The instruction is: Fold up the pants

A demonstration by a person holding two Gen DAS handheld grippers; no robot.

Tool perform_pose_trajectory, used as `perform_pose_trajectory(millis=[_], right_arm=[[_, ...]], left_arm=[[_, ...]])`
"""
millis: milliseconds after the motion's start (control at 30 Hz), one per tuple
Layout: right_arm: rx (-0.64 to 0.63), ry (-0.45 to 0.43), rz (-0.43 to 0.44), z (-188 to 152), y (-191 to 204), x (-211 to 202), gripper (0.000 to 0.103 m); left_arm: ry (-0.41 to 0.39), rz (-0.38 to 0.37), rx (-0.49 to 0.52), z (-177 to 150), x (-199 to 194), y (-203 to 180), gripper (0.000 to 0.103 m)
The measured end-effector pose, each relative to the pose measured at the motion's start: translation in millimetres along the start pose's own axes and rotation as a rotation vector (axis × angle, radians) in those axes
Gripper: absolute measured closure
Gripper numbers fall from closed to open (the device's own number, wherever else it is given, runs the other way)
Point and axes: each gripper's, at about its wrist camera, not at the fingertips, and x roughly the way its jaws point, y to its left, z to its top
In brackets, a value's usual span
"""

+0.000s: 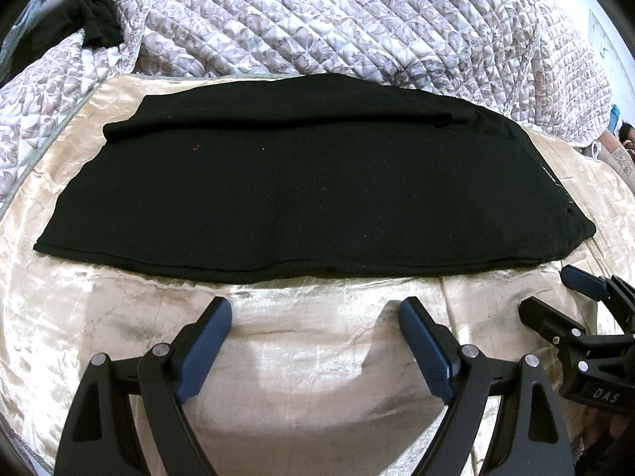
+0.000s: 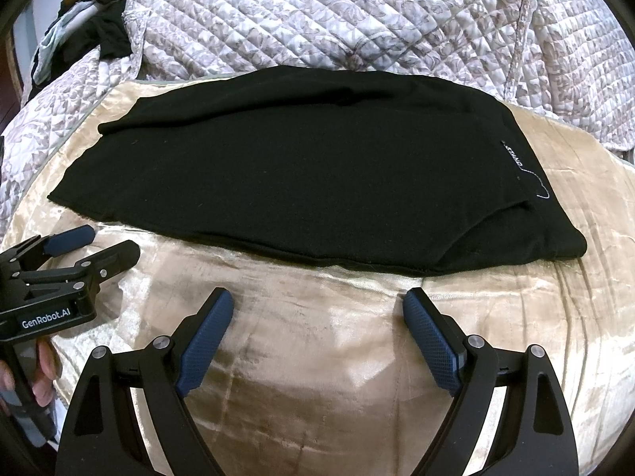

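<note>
Looking through the left wrist view: shiny beige satin sheet [image 1: 309, 377] covers the work surface, with a grey floral quilt [image 1: 337, 20] bunched behind from 10 to 2 o'clock and one dark garment [image 1: 93, 20] heaped at 10 o'clock. One pair of black pants [image 1: 297, 182] lies flat across centre, folded lengthwise. Left gripper [image 1: 315, 313] sits at 6 o'clock, fingers spread wide, empty, short of the pants' near hem. Right gripper [image 1: 555, 293] enters at 4 o'clock, fingers also apart. Right wrist view: same sheet [image 2: 317, 377], quilt [image 2: 357, 16], pants [image 2: 297, 166] at centre, white label [image 2: 514, 154] at 3 o'clock. Right gripper [image 2: 317, 313] wide, empty; left gripper [image 2: 105, 244] at 9 o'clock, parted, a hand [image 2: 37, 373] on its handle.
</note>
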Motion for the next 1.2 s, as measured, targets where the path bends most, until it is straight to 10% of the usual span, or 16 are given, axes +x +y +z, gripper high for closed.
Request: perform_pose_trajectory(millis=[400, 1200], right_arm=[[0.013, -0.011, 0.024, -0.4, -7.9, -8.9, 0.015], [0.434, -0.046, 0.102, 10.9, -110.7, -16.5, 0.02]], left_arm=[[0.009, -0.036, -0.009, 3.3, -5.2, 5.5, 0.015], [-0.035, -0.068, -0.287, 15.9, -8.7, 95.0, 0.016]])
